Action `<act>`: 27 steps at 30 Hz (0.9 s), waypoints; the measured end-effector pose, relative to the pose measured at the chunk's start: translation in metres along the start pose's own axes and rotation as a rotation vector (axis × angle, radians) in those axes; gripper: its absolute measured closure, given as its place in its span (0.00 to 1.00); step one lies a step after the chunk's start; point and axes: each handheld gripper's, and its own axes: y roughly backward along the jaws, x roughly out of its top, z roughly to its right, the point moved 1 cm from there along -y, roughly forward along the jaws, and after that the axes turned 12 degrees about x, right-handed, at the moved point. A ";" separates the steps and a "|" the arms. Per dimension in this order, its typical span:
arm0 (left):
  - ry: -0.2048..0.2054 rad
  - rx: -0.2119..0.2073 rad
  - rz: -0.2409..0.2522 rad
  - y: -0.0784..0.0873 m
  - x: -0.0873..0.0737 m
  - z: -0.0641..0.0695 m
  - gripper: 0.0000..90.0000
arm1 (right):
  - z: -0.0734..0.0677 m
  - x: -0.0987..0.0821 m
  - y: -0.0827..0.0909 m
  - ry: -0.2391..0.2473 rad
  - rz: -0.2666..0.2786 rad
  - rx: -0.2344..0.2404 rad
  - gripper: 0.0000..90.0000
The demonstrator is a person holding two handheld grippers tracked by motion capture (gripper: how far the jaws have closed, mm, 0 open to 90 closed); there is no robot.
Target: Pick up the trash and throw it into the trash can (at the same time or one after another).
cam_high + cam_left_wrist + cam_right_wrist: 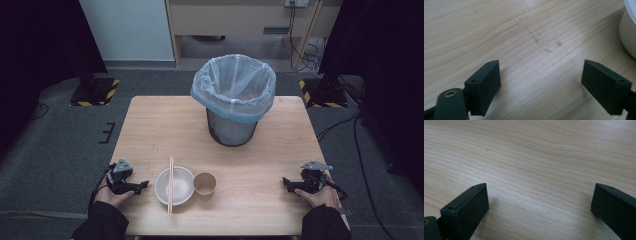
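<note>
Jaws: we hold both grippers' jaws apart, empty, on the bench [150,130].
Risk: we might knock the chopsticks [170,185] off the bowl [174,186].

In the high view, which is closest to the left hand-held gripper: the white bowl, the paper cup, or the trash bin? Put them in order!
From the left hand-held gripper:
1. White bowl, just to its right.
2. Paper cup, right of the bowl.
3. Trash bin, far side, mid-table.

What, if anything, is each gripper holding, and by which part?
Nothing. The left gripper and right gripper both stand open over bare table.
</note>
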 end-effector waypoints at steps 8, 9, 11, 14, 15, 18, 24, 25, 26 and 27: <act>0.114 0.044 0.116 0.024 0.013 -0.005 0.20 | 0.000 0.000 0.001 0.003 -0.003 0.007 0.01; 0.132 0.046 0.132 0.027 0.015 -0.004 0.20 | 0.000 -0.001 0.001 0.004 -0.003 0.006 0.01; 0.137 0.043 0.147 0.029 0.016 -0.003 0.22 | 0.000 0.000 0.001 0.004 -0.002 0.006 0.01; 0.152 0.050 0.212 0.040 0.024 0.001 0.23 | 0.000 -0.001 0.001 0.003 -0.002 0.005 0.01; 0.152 0.050 0.212 0.040 0.024 0.001 0.23 | 0.000 -0.001 0.001 0.003 -0.002 0.005 0.01; 0.176 0.052 0.268 0.049 0.032 0.005 0.24 | 0.000 -0.001 0.001 0.004 -0.002 0.003 0.01; 0.189 0.033 0.318 0.059 0.044 0.019 0.27 | 0.000 0.000 0.001 0.004 -0.002 0.004 0.02; 0.189 0.033 0.318 0.059 0.044 0.019 0.28 | 0.000 0.000 0.001 0.004 -0.002 0.004 0.02; 0.189 0.023 0.326 0.061 0.047 0.025 0.29 | 0.000 -0.001 0.001 0.002 -0.001 0.004 0.02; 0.191 0.018 0.330 0.061 0.049 0.028 0.29 | 0.000 -0.001 0.001 0.001 -0.001 0.003 0.02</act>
